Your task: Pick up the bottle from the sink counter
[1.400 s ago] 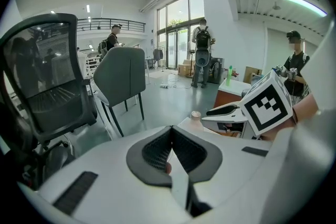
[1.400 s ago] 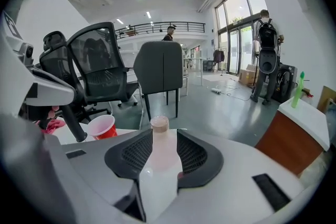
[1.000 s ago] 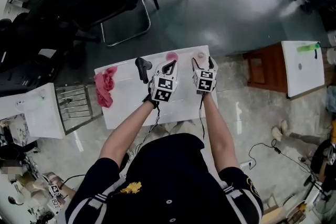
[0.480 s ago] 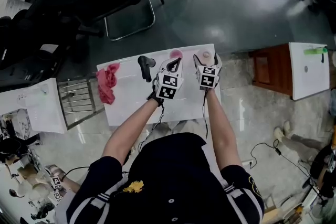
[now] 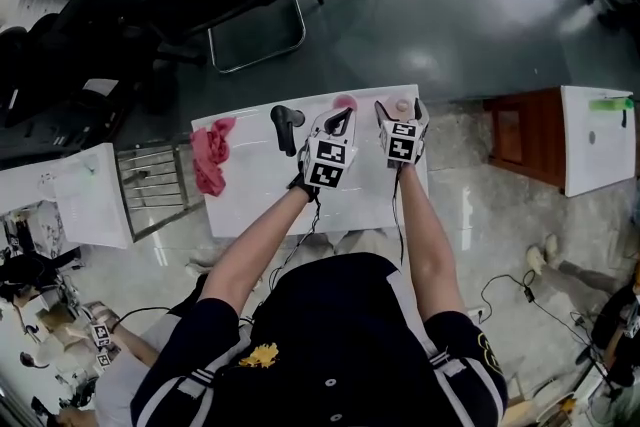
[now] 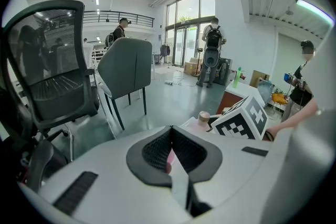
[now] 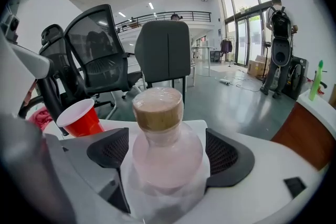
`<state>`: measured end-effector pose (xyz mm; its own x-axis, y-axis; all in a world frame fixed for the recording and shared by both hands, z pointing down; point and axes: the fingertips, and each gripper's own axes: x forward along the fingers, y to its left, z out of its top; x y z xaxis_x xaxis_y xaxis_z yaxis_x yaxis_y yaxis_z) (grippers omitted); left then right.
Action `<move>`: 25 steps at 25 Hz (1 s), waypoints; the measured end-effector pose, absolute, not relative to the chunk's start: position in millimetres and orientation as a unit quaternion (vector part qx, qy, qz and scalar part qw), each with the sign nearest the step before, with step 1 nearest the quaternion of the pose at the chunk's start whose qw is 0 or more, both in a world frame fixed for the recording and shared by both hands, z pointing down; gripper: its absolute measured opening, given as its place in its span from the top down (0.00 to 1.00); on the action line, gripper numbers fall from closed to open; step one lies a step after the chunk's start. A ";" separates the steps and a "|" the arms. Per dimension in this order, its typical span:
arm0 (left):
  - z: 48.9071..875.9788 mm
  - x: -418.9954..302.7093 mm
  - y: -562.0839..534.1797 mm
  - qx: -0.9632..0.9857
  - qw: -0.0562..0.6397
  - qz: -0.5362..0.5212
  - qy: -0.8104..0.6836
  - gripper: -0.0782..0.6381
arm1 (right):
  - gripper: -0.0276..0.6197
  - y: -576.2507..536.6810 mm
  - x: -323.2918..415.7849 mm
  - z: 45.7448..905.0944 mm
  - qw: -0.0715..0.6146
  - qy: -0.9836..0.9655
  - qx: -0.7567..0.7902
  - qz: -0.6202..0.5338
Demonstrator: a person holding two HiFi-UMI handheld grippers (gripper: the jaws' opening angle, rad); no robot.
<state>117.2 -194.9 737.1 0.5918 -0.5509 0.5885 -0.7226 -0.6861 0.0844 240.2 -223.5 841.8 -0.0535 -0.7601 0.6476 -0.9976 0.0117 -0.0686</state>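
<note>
White counter (image 5: 260, 200) under both grippers. Right gripper (image 7: 165, 152) jaws just opened wide, flanking the bottle (image 7: 167, 113) without pressing. Left gripper (image 6: 170, 144) jaws closed together, empty.

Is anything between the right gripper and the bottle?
Nothing visible. The right gripper has just been opening its jaws, and the bottle already stands between them, pads not pressing. The cup sits off to the left, clear.

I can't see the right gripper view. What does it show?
A pale pink bottle with a tan top stands between the right tongs, which have just been opening and do not seem to squeeze it. A red cup sits behind it on the left.
</note>
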 end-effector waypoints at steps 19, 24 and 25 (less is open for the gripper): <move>727.2 117.8 -192.6 0.877 0.168 0.260 -0.366 0.87 | 0.30 -235.8 239.4 849.6 0.278 -0.667 0.654 0.222; 731.3 115.5 -189.8 0.876 0.170 0.261 -0.368 0.87 | 0.30 -234.9 238.6 850.0 0.275 -0.669 0.655 0.219; 731.0 115.7 -189.5 0.876 0.170 0.261 -0.368 0.87 | 0.30 -235.1 238.4 850.2 0.275 -0.670 0.654 0.219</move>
<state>115.7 -189.5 731.0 0.5932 -0.5561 0.5822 -0.7337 -0.6710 0.1066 238.4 -235.1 850.2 0.0073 -0.7566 0.6539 -0.9966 0.0477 0.0664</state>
